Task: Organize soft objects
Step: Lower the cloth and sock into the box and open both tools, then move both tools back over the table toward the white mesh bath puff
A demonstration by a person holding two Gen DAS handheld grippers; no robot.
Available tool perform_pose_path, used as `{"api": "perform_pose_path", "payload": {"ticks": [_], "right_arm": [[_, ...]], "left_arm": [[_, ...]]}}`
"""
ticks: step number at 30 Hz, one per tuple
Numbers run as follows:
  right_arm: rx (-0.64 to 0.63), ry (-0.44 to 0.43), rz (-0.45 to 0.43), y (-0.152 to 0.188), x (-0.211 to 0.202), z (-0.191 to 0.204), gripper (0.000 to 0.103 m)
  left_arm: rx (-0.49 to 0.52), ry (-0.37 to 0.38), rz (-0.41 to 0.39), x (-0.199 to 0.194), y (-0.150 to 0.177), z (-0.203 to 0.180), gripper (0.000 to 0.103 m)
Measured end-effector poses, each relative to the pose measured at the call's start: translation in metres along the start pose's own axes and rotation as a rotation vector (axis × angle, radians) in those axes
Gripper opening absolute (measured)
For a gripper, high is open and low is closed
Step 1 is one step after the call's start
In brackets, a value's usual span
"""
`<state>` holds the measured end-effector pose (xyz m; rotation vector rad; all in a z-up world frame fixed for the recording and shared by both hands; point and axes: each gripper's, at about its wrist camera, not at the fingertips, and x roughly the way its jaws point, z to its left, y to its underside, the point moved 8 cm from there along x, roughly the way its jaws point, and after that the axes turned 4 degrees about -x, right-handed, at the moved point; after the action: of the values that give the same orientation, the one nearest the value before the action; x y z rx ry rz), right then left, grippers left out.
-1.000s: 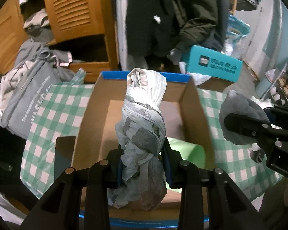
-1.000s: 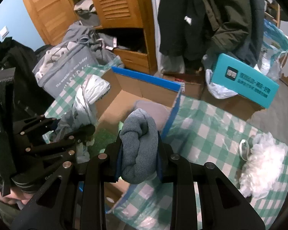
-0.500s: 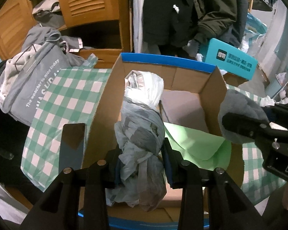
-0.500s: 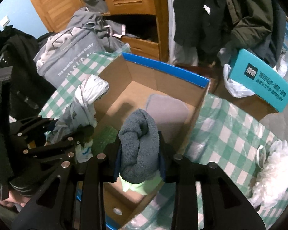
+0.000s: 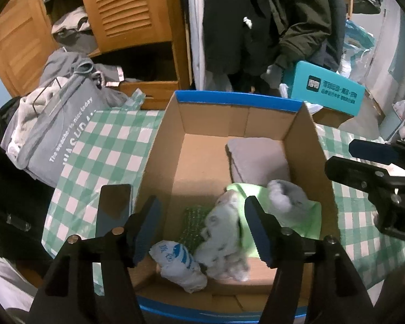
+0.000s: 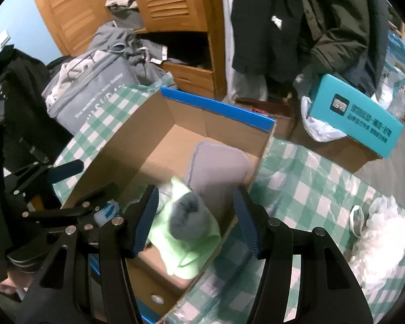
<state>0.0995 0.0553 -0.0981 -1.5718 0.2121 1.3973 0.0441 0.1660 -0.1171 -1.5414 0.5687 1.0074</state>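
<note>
a: what do the two wrist views show?

b: the cardboard box (image 5: 216, 162) on the checked surface (image 5: 100, 156), already holding a grey folded pad (image 5: 259, 162) at the far right, a green cloth (image 5: 305, 221), a twisted grey plastic bundle (image 5: 224, 237) and a grey sock roll (image 6: 189, 218).

a: state of the jaws?

b: left gripper (image 5: 202, 226) wide, holding nothing; right gripper (image 6: 194, 218) wide too, nothing pinched. both hover over the near end of the box.

a: where do the soft things lie from the jaws?

b: the bundle lies just below and between the left jaws, its long axis running roughly along the fingers, leaning right onto the green cloth. the sock roll sits on that cloth directly under the right jaws, blurred, so whether it has settled cannot be told.

a: what does the coming move turn on?

b: judged from the task, the fluffy white heap (image 6: 378, 232) remains outside, on the surface well right of the box; the right gripper is nearer.
</note>
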Motion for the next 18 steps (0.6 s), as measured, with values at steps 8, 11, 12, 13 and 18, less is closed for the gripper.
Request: {"api": "perform_pose_path", "payload": {"ticks": [8,11,12,13,18], "right_arm": [[0.022,0.035,-0.017,0.006,-0.016,-0.016,0.06],[0.023,0.052,-0.015,0.01,-0.02,-0.024,0.06],[0.025,0.06,-0.014,0.012,-0.022,-0.027,0.06],[0.026,0.065,-0.013,0.014,-0.023,-0.03,0.06],[0.058,0.098,-0.009,0.026,-0.032,-0.053,0.06]], "left_arm": [[0.025,0.028,-0.023,-0.008,-0.006,-0.021,0.068],[0.043,0.04,-0.027,-0.01,-0.007,-0.032,0.068],[0.055,0.041,-0.029,-0.011,-0.008,-0.037,0.068],[0.067,0.045,-0.034,-0.012,-0.008,-0.043,0.068],[0.1,0.057,-0.038,-0.016,-0.007,-0.062,0.069]]}}
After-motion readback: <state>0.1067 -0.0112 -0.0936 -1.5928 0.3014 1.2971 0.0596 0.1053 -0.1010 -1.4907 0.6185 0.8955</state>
